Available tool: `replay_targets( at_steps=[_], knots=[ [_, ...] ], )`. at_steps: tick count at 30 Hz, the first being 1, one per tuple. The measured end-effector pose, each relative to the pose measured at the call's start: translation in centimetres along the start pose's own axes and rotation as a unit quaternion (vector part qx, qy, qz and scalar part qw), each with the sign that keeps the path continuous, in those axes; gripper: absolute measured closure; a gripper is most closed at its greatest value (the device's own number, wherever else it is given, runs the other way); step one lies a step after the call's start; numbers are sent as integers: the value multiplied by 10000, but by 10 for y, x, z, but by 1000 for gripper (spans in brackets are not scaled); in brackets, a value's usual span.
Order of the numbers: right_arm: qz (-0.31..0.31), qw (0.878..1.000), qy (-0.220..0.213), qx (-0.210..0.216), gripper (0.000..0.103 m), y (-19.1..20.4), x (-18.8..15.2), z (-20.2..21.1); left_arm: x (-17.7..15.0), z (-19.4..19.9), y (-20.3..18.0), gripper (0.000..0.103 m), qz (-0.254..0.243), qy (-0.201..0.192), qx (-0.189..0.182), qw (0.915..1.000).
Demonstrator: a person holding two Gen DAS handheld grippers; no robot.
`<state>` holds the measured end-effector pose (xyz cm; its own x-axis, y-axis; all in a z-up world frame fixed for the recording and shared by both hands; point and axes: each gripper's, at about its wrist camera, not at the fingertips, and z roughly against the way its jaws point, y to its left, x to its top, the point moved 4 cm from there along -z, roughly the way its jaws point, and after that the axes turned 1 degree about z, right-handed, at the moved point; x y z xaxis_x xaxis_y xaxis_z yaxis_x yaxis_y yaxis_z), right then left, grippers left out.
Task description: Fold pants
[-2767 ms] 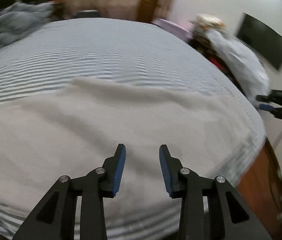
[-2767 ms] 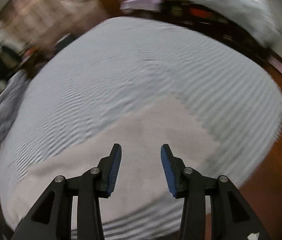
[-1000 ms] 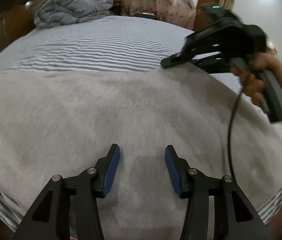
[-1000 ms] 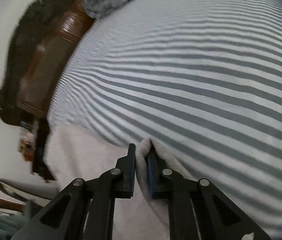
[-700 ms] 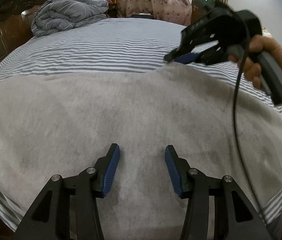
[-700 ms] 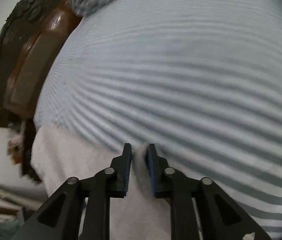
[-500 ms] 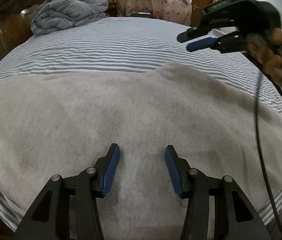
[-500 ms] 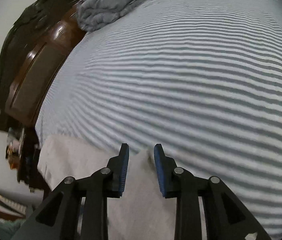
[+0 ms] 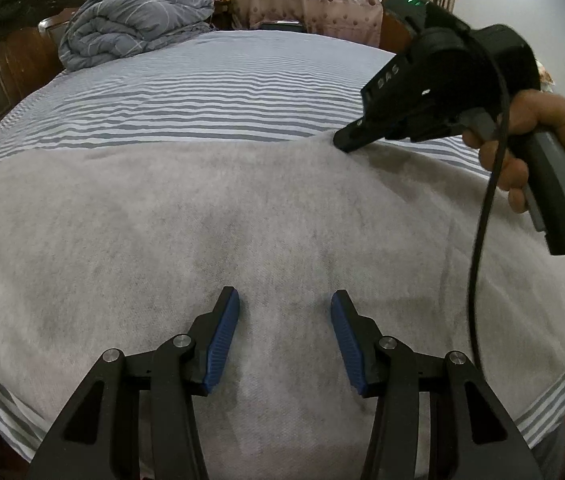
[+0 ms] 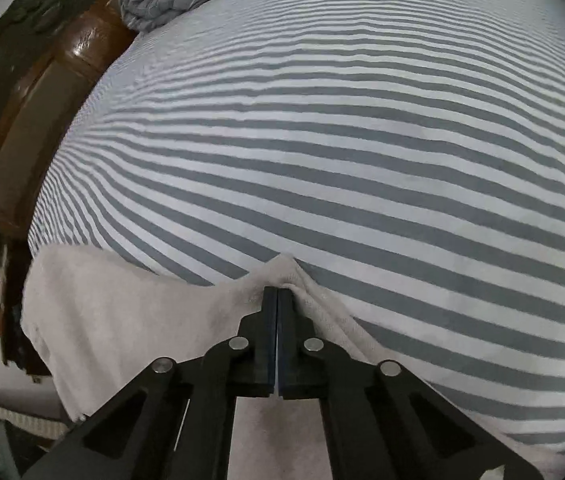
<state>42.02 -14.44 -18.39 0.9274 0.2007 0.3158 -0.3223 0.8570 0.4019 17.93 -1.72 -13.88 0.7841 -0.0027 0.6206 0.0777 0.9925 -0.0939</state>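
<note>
The gray pants (image 9: 242, 216) lie spread flat on the striped bed (image 9: 210, 92), near its front edge. The right gripper (image 10: 277, 294) is pinched tight on the far edge of the pants, and the cloth bunches up in a small peak there. The left gripper (image 9: 285, 308) hangs over the middle of the pants, partly open, with nothing in it. A rumpled blue blanket (image 9: 130, 20) sits far back by the wooden headboard (image 10: 38, 120). A black cord (image 9: 482, 232) dangles from the person's hand (image 9: 542, 136).

The bed (image 9: 210, 92), covered by a grey-and-white striped sheet, carries the light grey pants (image 9: 202, 232) spread flat and a bunched grey-blue comforter (image 9: 130, 20) at its headboard end.
</note>
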Motion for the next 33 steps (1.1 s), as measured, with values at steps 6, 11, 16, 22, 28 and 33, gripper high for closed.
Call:
replay_targets(
  at_steps=[6, 11, 16, 22, 28, 33],
  knots=[
    [-675, 9918, -1006, 400, 75, -18, -42, 73, 0, -1, 0, 53, -111, 1, -10, 9999],
    [-1398, 9754, -1570, 660, 73, -44, -127, 130, -1, -1, -9, 46, -454, -5, 168, 9988],
    [-2063, 9592, -1830, 616, 71, -80, -229, 177, 2, 9, -14, 45, -351, 223, 89, 9991],
    [-3205, 9204, -2080, 829, 66, -132, -332, 202, -2, 41, -50, 45, -454, 61, -127, 9989],
    [-3674, 9002, -2124, 977, 61, -150, -378, 192, -15, 44, -115, 45, -779, 334, -579, 9947],
    [-3803, 8930, -2074, 1218, 60, -154, -379, 171, -17, 23, -149, 45, -636, 717, -746, 9926]
  ],
)
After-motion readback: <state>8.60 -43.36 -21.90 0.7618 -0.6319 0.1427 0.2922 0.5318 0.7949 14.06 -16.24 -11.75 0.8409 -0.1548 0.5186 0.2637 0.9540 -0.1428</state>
